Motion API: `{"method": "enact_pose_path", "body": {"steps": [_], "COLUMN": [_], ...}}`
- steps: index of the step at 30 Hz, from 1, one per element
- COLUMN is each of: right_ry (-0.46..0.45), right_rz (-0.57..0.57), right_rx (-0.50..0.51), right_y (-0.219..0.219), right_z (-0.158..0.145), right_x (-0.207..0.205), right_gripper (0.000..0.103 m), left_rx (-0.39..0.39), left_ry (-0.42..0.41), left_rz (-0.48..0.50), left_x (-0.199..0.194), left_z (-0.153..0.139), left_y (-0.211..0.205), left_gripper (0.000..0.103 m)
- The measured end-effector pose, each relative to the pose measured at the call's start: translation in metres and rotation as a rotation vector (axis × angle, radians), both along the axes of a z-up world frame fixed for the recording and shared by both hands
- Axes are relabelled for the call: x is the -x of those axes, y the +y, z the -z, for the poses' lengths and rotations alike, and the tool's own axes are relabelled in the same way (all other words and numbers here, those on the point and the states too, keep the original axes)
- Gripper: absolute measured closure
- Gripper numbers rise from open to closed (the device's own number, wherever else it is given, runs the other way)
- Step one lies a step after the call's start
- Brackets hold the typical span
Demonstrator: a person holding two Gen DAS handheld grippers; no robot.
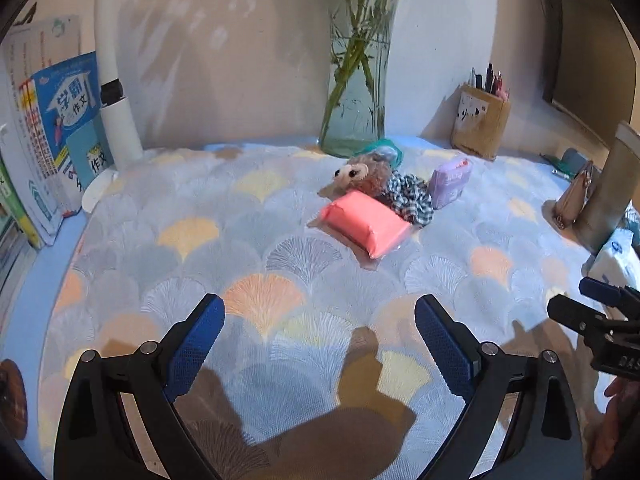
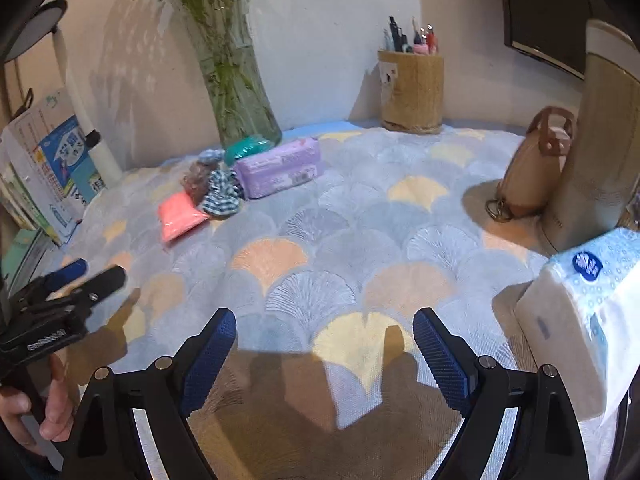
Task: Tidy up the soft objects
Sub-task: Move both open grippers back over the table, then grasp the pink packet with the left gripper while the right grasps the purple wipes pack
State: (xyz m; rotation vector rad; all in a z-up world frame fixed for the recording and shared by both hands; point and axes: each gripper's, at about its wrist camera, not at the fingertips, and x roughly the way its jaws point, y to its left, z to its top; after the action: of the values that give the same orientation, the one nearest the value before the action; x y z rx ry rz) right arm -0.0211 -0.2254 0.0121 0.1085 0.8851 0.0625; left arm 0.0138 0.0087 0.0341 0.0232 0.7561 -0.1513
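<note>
Pink, slick-wrapped soft pack [image 1: 366, 222], furry plush [image 1: 362, 174] and checked fabric scrunchie [image 1: 412, 196] cluster touching before our glass vase [image 1: 356, 92] of stems, while both hand-held grippers, left [image 1: 320, 344] and right [image 2: 324, 360], gape empty.

Counts of the items on the fan-patterned tabletop [image 2: 360, 208], by kind.

Soft items clustered toward the far edge: one pink packet [image 1: 366, 225], one purple tissue pack [image 2: 280, 167], one checked fabric scrunchie [image 1: 412, 197], one brown plush toy [image 1: 362, 176] and one teal bundle [image 2: 248, 147]. Other items: one glass vase [image 1: 358, 92] holding green stems at the far edge, one pen holder [image 2: 412, 90] toward the far right corner, one white tissue pack [image 2: 580, 320] and one small tan bag [image 2: 534, 168] at the right edge, one white lamp [image 1: 114, 92] at the far left corner, and a stack of books [image 1: 52, 128] there, number not countable.
</note>
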Motion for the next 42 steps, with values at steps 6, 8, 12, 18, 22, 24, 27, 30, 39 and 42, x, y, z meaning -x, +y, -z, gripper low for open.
{"method": "enact_pose_path", "body": {"steps": [6, 8, 12, 18, 22, 24, 27, 30, 39, 42], "right_ry": [0.022, 0.019, 0.026, 0.042, 0.125, 0.125, 0.132, 0.120, 0.160, 0.154], "right_rz": [0.030, 0.033, 0.031, -0.005, -0.066, -0.075, -0.059, -0.005, 0.147, 0.141], "right_rx": [0.053, 0.059, 0.069, 0.041, -0.041, -0.092, -0.179, -0.205, -0.282, -0.237], "right_y": [0.005, 0.005, 0.006, 0.005, 0.005, 0.005, 0.006, 0.006, 0.007, 0.008], "right_z": [0.003, 0.003, 0.003, 0.002, -0.008, -0.022, -0.034, -0.033, 0.009, 0.013], "right_x": [-0.003, -0.002, -0.002, -0.003, -0.022, -0.038, -0.072, -0.106, -0.184, -0.180], "right_gripper": [0.014, 0.014, 0.014, 0.014, 0.014, 0.014, 0.014, 0.014, 0.016, 0.019], "left_rx": [0.002, 0.015, 0.030, 0.055, 0.032, 0.023, 0.085, 0.131, 0.118, 0.124], "left_ry": [0.002, 0.014, 0.020, 0.098, 0.078, 0.073, 0.088, 0.113, 0.125, 0.122], "left_rz": [0.002, -0.004, -0.006, 0.073, 0.161, 0.158, 0.106, 0.082, 0.094, 0.103], "left_x": [-0.002, -0.003, -0.004, -0.009, -0.027, -0.047, -0.078, -0.100, -0.103, -0.103], "left_z": [0.002, 0.004, 0.004, -0.012, -0.036, -0.034, -0.022, -0.002, 0.014, 0.011], "left_y": [0.000, 0.002, 0.005, 0.002, -0.009, -0.014, -0.015, -0.019, -0.028, -0.028], "left_gripper": [0.007, 0.007, 0.007, 0.007, 0.007, 0.007, 0.008, 0.013, 0.029, 0.029]}}
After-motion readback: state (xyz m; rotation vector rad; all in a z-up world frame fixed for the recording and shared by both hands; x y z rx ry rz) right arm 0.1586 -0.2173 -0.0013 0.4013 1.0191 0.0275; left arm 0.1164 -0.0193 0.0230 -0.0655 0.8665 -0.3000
